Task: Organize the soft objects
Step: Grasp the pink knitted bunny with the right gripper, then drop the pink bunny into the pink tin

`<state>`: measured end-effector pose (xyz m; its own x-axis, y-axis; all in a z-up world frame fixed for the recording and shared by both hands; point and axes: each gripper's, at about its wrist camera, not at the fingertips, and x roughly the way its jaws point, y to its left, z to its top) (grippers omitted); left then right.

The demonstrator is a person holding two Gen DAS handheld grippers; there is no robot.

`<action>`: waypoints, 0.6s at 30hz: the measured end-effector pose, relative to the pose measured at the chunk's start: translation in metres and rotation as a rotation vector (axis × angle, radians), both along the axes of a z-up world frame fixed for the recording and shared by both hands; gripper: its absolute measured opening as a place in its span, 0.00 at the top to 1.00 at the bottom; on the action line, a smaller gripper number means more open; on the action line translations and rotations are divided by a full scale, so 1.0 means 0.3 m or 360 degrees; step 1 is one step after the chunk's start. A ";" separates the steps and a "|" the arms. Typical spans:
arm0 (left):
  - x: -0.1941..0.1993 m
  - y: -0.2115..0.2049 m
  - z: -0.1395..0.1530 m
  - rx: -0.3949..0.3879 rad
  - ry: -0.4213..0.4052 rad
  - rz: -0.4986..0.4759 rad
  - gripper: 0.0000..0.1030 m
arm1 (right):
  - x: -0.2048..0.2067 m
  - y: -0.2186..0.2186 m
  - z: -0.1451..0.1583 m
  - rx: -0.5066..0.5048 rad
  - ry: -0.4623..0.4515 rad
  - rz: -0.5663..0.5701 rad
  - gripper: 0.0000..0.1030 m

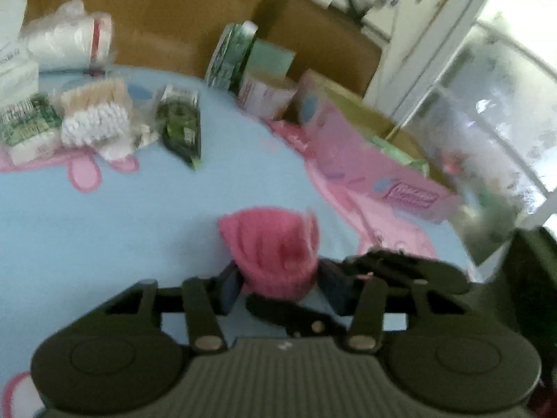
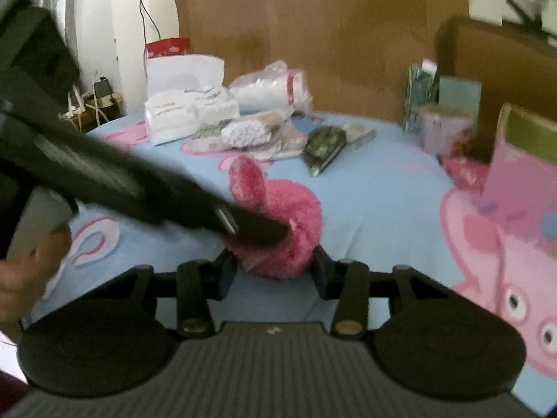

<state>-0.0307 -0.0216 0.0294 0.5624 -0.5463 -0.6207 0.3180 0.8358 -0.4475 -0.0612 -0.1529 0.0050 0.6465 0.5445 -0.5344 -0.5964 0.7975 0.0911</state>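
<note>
A pink fluffy item (image 1: 275, 250) lies on the blue bed sheet (image 1: 104, 230). It fills the gap between the pads of my left gripper (image 1: 278, 278), which is shut on it. In the right wrist view the same pink fluffy item (image 2: 289, 209) sits between the pads of my right gripper (image 2: 275, 271), and both pads touch its sides. The left gripper (image 2: 275, 231) reaches in from the left there and lies across the item. The picture is blurred. A dark part of the right gripper (image 1: 400, 268) shows just right of the item in the left wrist view.
At the far side of the bed lie white packets (image 2: 191, 111), a bag of cotton swabs (image 2: 250, 132) and a green toy tank (image 2: 323, 142) in clear wrap. A pink open box (image 1: 365, 160) stands to the right, with a clear bag (image 1: 487, 191) beside it. A hand (image 2: 28, 271) is at the left edge.
</note>
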 end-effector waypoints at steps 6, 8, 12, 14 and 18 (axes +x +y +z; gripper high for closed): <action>0.088 -0.161 0.136 0.0053 -0.0222 -0.0185 0.57 | 0.012 -0.125 0.068 0.0145 -0.0244 -0.0252 0.55; 0.133 -0.258 0.177 0.0080 -0.0300 -0.0259 0.57 | 0.035 -0.193 0.099 0.0182 -0.0315 -0.0374 0.55; 0.208 -0.442 0.218 0.0148 -0.0428 -0.0373 0.56 | 0.103 -0.320 0.141 0.0221 -0.0385 -0.0589 0.55; 0.253 -0.515 0.227 0.0166 -0.0464 -0.0402 0.54 | 0.146 -0.374 0.152 0.0232 -0.0397 -0.0671 0.54; 0.352 -0.622 0.218 0.0258 -0.0503 -0.0300 0.26 | 0.267 -0.428 0.130 0.0168 -0.0380 -0.0821 0.46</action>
<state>0.0750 -0.2082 0.0948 0.6387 -0.5673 -0.5198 0.5734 0.8014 -0.1702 0.0190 -0.2813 0.0439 0.9385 0.1692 -0.3011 -0.1465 0.9845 0.0968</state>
